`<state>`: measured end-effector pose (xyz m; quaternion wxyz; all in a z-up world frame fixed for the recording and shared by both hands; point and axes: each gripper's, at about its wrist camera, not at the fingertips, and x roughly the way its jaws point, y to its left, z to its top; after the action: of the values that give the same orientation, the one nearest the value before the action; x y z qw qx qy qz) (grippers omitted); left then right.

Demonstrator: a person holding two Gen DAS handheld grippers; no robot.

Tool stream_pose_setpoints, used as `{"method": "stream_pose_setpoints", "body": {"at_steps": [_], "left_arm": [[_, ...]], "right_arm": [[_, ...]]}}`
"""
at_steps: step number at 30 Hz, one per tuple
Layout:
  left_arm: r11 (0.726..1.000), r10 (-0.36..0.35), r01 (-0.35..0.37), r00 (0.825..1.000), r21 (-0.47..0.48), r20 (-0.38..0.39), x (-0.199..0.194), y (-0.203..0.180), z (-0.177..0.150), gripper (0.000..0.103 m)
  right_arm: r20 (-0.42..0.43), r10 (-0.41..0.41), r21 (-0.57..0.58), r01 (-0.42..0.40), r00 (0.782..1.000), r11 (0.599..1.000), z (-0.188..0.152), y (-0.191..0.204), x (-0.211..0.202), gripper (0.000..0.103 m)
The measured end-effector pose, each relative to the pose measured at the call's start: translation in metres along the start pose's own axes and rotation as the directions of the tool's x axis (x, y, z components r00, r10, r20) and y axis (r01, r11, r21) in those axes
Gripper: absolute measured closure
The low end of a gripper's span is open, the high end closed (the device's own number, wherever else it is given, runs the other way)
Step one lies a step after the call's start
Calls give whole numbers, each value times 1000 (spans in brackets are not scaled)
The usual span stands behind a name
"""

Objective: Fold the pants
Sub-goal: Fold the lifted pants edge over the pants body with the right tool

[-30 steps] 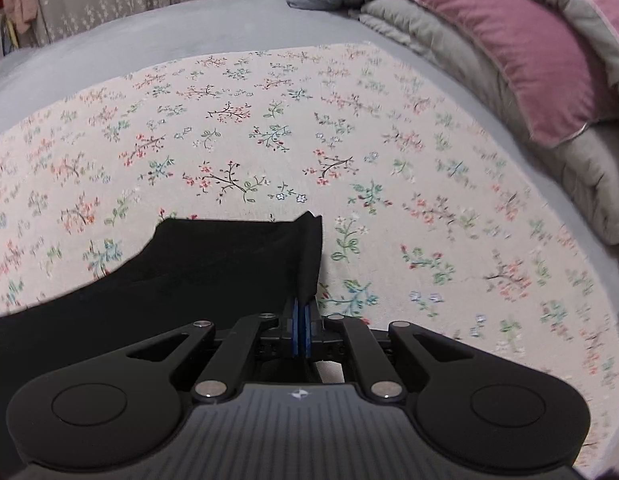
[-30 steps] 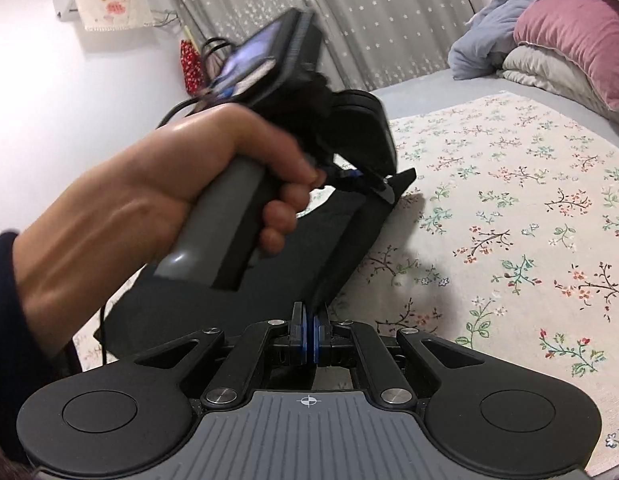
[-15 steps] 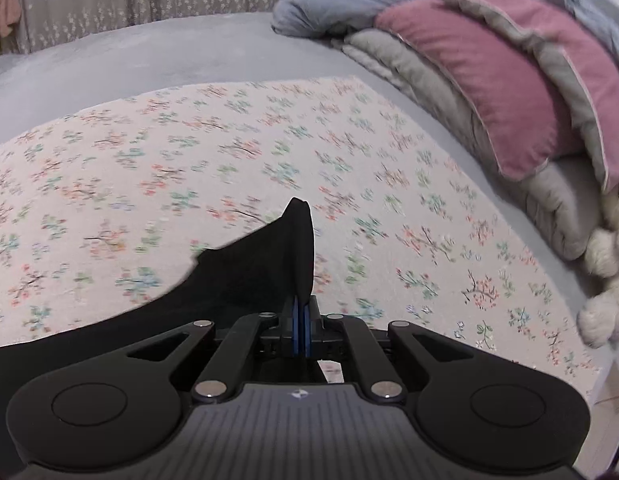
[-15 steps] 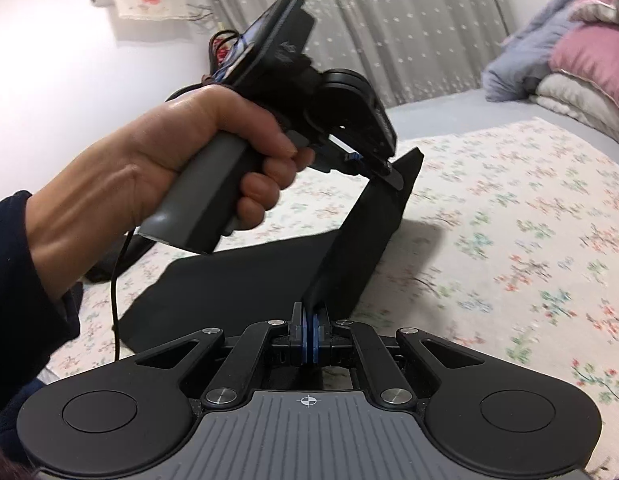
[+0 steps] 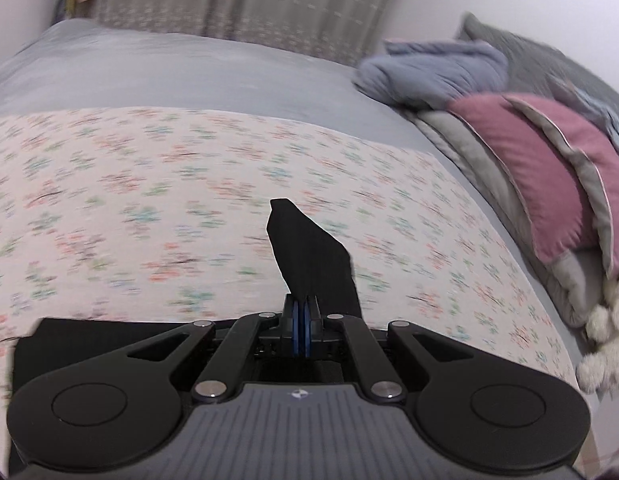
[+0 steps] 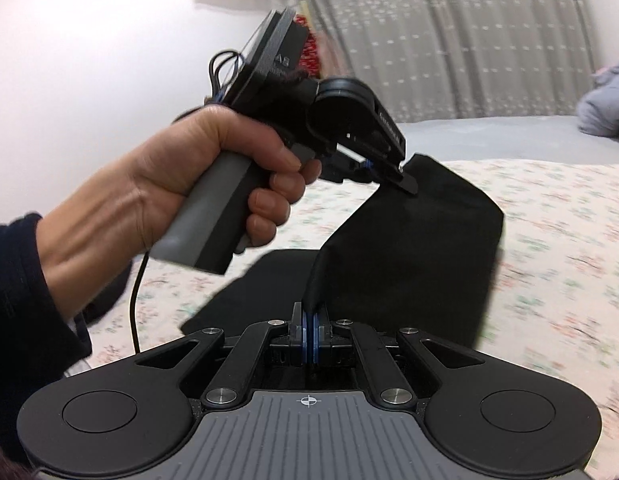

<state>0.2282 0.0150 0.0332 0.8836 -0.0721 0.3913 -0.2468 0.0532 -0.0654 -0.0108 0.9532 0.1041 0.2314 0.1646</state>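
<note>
The black pants lie partly on the floral sheet, with one end lifted in the air. My left gripper is shut on a corner of the pants, which sticks up past its tips. It also shows in the right wrist view, held high by a hand. My right gripper is shut on the other corner of the same lifted edge. The fabric hangs stretched between both grippers, and the rest stays flat below.
The floral sheet covers a grey bed. Pink and grey pillows and a blue blanket are piled at the right. A white plush toy sits at the far right edge. Curtains hang behind.
Both grippers have risen and carried the held pants edge up and over the flat part. The lifted fabric now hangs higher, and less of the pants lies ahead of the left gripper.
</note>
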Motion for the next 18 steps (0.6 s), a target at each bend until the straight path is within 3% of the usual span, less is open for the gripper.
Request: {"method": "stream_pose_setpoints", "body": {"at_steps": [9,18], "left_arm": [[984,-17,20,1000,-175,21,-9,88,-13,103],[981,16,-12,1000,-194,21,-19,130,-21,103]], "right_arm": [[-62,85,-11,-86,994,996,0,35,57,100],[-134,117,-10,-119,984,993,-9,58,99,100]]}}
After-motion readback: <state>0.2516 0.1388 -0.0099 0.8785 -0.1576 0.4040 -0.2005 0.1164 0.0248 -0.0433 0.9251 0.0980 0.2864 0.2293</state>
